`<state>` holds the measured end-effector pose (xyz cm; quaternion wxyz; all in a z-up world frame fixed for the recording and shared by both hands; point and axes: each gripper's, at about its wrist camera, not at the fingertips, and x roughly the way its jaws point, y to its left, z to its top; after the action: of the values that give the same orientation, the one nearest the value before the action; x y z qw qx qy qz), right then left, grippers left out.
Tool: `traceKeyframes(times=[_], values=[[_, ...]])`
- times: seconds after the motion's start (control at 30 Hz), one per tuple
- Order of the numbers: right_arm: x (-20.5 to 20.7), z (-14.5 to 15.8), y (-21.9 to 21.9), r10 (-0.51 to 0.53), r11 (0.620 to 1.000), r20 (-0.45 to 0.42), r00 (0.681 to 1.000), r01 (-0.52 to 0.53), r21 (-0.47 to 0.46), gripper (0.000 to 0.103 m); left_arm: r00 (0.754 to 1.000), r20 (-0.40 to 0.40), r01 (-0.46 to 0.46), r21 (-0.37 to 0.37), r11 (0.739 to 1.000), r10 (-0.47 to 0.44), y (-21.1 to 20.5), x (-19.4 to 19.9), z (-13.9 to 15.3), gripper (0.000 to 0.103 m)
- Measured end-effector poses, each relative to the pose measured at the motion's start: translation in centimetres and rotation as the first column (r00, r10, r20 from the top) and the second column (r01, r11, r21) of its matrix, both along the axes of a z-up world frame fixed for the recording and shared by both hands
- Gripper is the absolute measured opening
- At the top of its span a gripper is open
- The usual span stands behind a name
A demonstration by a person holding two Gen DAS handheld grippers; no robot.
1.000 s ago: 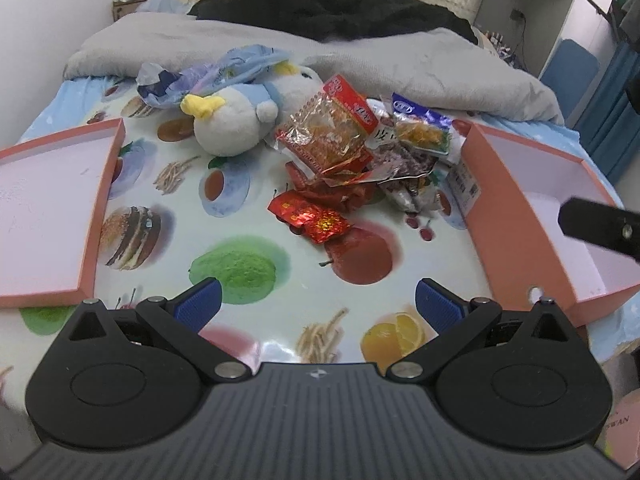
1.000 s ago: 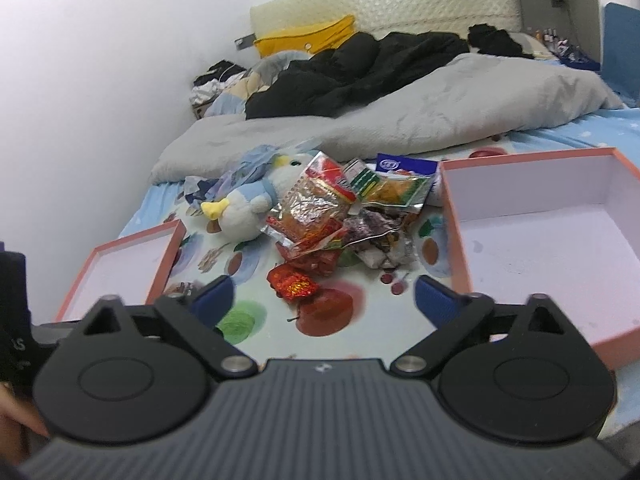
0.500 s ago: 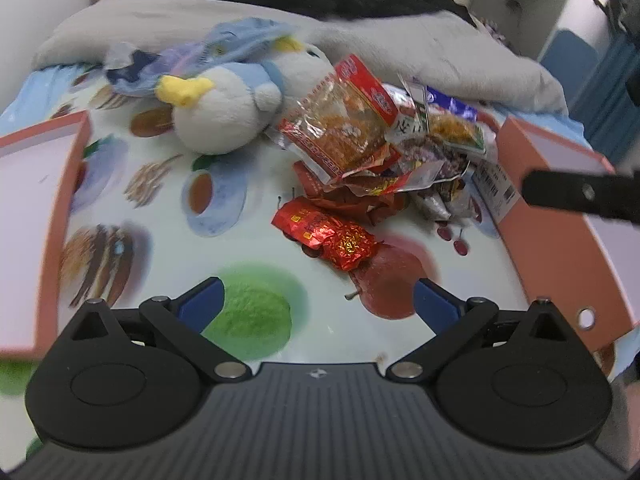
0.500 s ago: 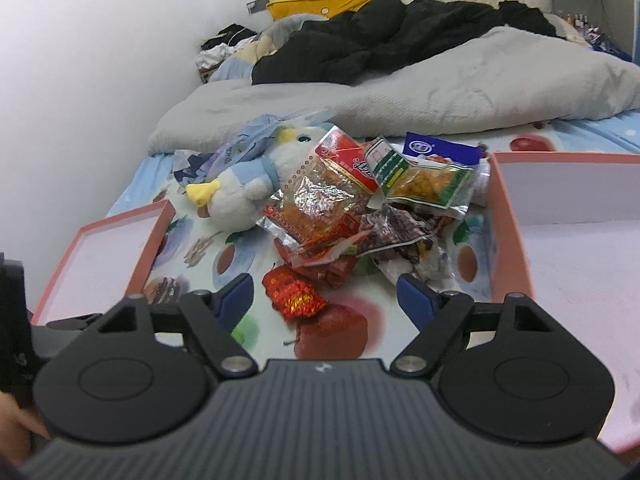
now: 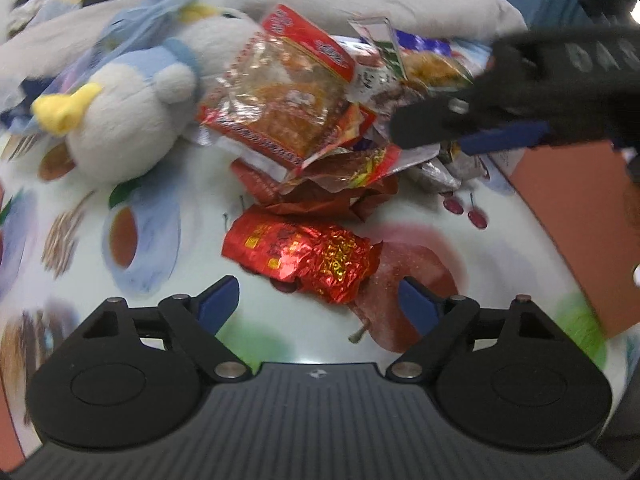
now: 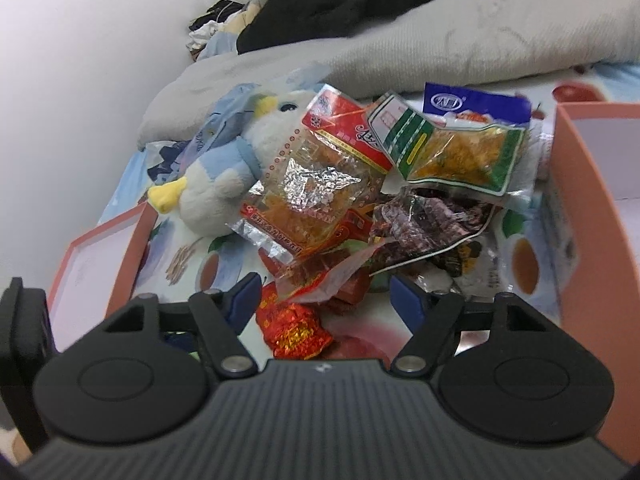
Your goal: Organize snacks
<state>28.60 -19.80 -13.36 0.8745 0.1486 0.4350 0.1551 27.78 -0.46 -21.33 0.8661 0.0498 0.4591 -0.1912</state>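
Note:
A heap of snack packets lies on the fruit-print cloth. A crinkled red foil packet lies nearest, just in front of my open, empty left gripper; it also shows in the right wrist view. Behind it are a clear packet with a red header, a green-edged packet and a dark packet. My right gripper is open and empty, close over the front of the heap; it reaches in from the right in the left wrist view.
A plush bird lies left of the heap. An open pink box stands on the right, its pink lid on the left. A grey blanket and dark clothes lie behind.
Both grippers have moved forward and down toward the heap. The right gripper now reaches over the heap's right side in the left wrist view. Both stay open.

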Motion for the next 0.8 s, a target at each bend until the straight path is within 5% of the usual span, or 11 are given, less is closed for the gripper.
traceKeyframes(times=[0.13, 0.27, 0.5, 0.8], values=[[1.5, -1.7, 0.3, -0.023, 1.0, -0.051, 0.998, 0.023, 0.005, 0.067, 0.999, 0.017, 0.051, 0.042, 0.998, -0.052, -0.5, 1.0, -0.9, 0.082], [2.6, -2.9, 0.7, -0.013, 1.0, -0.059, 0.998, 0.014, 0.021, 0.064, 0.997, -0.019, 0.071, -0.004, 0.997, -0.071, -0.2, 2.1, -1.6, 0.074], [2.8, -3.4, 0.8, -0.01, 0.998, -0.06, 0.998, 0.013, 0.055, 0.017, 0.996, -0.002, 0.084, 0.009, 0.996, -0.084, -0.6, 2.0, -1.6, 0.062], [0.9, -1.5, -0.1, 0.004, 0.999, -0.025, 1.0, -0.003, 0.044, 0.009, 0.998, -0.001, 0.058, 0.0, 0.998, -0.058, -1.0, 1.0, -0.8, 0.055]])
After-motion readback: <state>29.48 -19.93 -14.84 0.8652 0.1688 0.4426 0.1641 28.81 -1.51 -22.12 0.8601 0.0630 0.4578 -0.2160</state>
